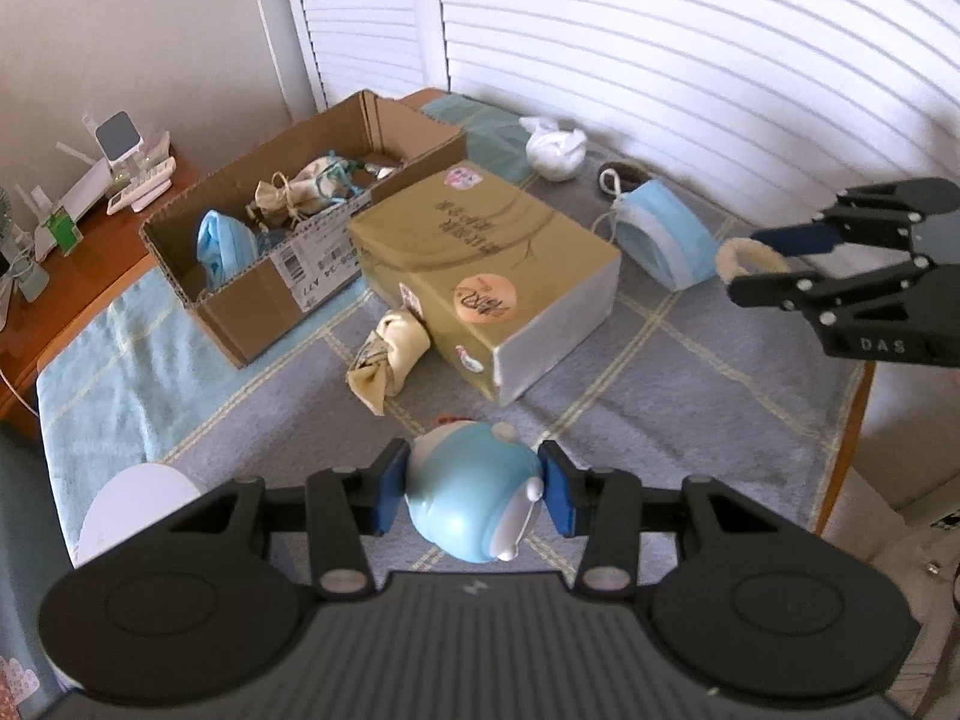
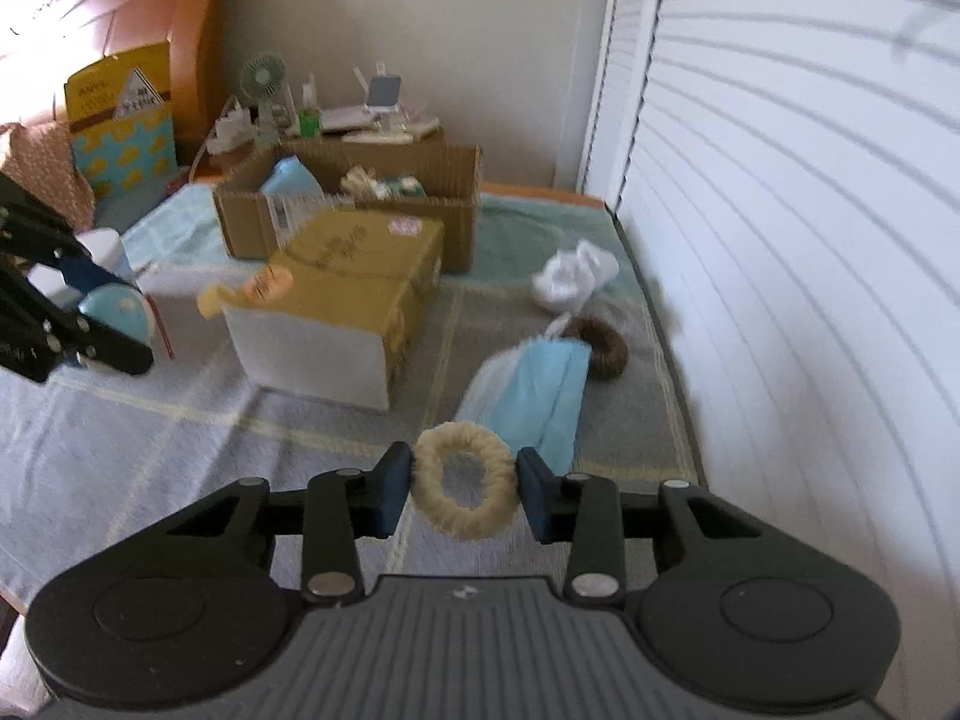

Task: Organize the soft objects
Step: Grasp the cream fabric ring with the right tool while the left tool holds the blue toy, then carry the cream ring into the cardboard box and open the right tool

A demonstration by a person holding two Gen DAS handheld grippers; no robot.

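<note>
Cream ring [image 2: 465, 489] sits clamped between right gripper [image 2: 465, 495] pads, off the cloth.

closed tan box [image 1: 480, 264] mid-cloth | desk fan [image 2: 262, 81] on wooden side table [image 1: 90, 240] | white shutters [image 1: 660, 60] behind

My left tongs [image 1: 474, 495] grip a glossy plastic toy [image 1: 474, 504], my right tongs [image 2: 463, 495] a fuzzy cream ring [image 2: 463, 489], above matt woven cloth [image 1: 660, 396].
</note>
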